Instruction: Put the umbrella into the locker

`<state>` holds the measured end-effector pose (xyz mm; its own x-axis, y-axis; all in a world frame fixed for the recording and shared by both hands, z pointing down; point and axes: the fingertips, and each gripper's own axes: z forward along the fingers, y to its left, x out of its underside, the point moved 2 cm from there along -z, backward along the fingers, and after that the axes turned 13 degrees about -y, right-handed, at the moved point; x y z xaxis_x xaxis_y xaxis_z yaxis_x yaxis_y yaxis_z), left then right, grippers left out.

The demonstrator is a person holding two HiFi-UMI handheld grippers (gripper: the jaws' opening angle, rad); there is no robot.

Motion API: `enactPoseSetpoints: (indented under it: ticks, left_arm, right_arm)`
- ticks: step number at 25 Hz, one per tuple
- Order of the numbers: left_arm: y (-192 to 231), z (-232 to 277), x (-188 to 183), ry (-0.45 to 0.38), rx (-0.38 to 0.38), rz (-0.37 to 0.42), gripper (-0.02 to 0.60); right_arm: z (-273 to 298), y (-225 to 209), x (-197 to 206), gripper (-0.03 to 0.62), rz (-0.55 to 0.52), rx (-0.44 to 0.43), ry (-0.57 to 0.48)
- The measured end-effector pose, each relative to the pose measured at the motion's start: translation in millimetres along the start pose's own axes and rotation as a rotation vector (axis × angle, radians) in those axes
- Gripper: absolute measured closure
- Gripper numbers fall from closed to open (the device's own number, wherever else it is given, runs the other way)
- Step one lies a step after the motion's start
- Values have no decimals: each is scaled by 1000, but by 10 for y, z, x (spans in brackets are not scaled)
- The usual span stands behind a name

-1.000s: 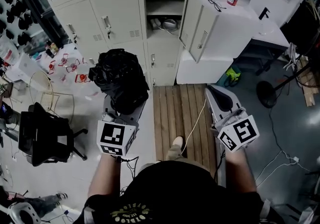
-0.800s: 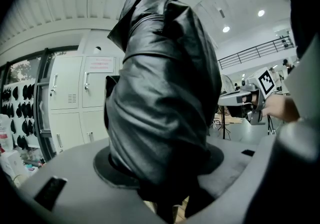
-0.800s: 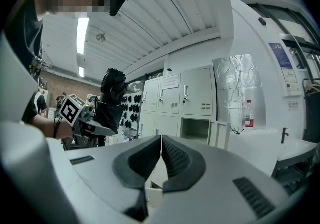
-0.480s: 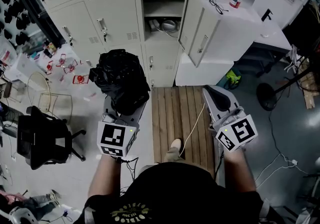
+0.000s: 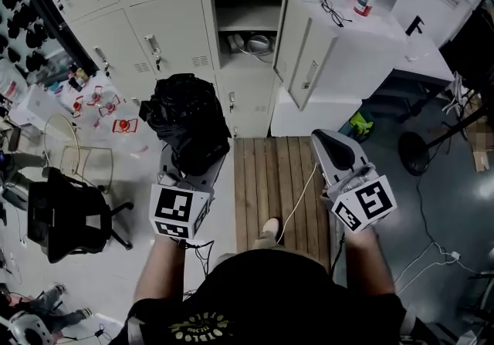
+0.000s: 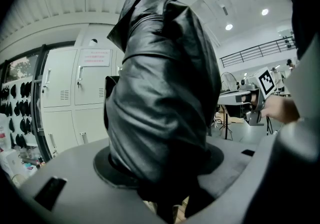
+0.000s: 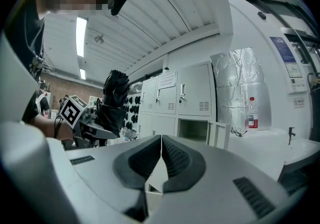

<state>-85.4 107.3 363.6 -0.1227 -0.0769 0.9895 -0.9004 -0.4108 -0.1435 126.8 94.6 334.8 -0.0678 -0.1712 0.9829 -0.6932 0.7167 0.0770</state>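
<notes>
Head view: a person is standing by wooden boards [image 5: 266, 174] before a bank of lockers. The left gripper [image 5: 187, 166] is holding a bundled black umbrella [image 5: 187, 120], well short of the open locker [image 5: 247, 27], while the right gripper [image 5: 333, 144] is pointing ahead.

Left gripper view: the jaws are clamping the umbrella's lower end between their pads [image 6: 107, 168].

Right gripper view: the jaws are resting together, pads [image 7: 135, 163] touching, nothing between them.

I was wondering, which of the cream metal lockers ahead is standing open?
The middle-row cream metal locker in the rightmost column. Its door is swung out to the right, showing a shelf inside; every other locker is shut.
</notes>
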Motion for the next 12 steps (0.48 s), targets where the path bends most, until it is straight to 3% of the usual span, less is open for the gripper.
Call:
enactPoseSetpoints:
  ticks: [12]
  left_arm:
    - [-99, 681, -86, 17, -35, 8, 311]
  right_arm:
    - [188, -679, 31, 566, 25, -48, -25]
